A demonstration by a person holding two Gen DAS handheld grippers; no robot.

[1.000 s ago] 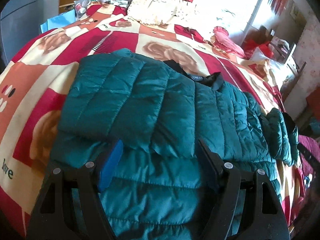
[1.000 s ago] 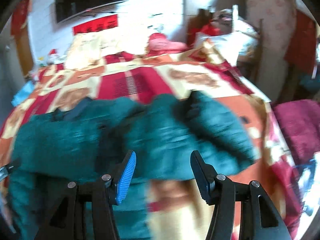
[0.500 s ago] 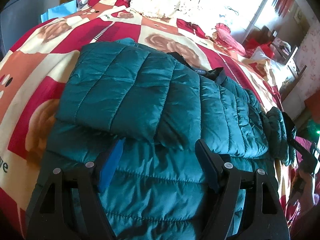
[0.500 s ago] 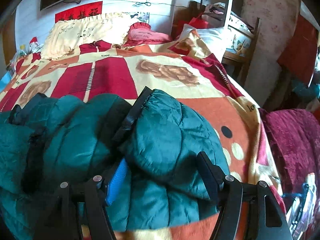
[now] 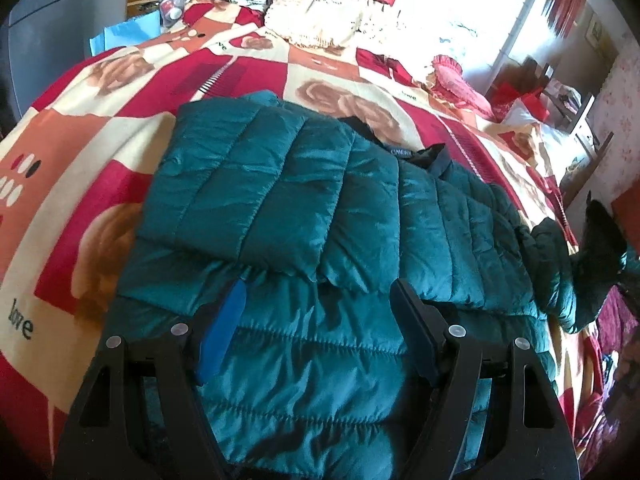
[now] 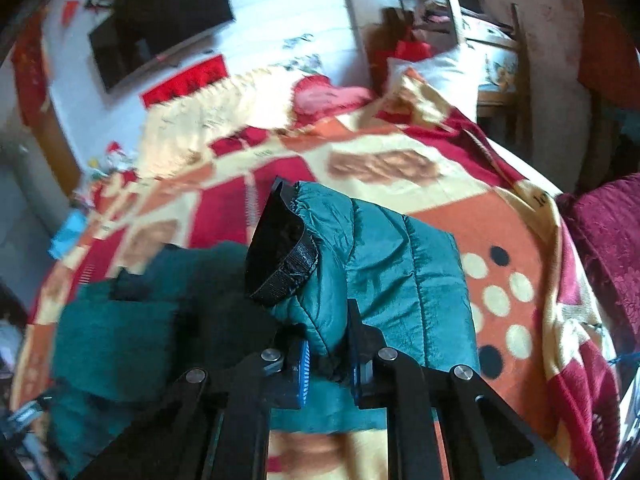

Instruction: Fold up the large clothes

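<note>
On the bed [image 5: 100, 128], the right gripper [image 6: 328, 364] pinches the teal puffer jacket's [image 5: 304, 216] sleeve [image 6: 384, 272] while the left gripper's [image 5: 316, 328] jaws stand spread; the slick quilting could slip free mid-fold.

Right hand-held gripper [image 6: 328, 354] clamped on teal jacket sleeve [image 6: 384, 264], black cuff [image 6: 282, 258] raised above patterned blanket [image 6: 516, 224].

1 teal jacket [image 5: 288, 208], 1 patterned blanket [image 5: 100, 128], 1 cream pillow [image 5: 324, 20], 2 grippers.
</note>
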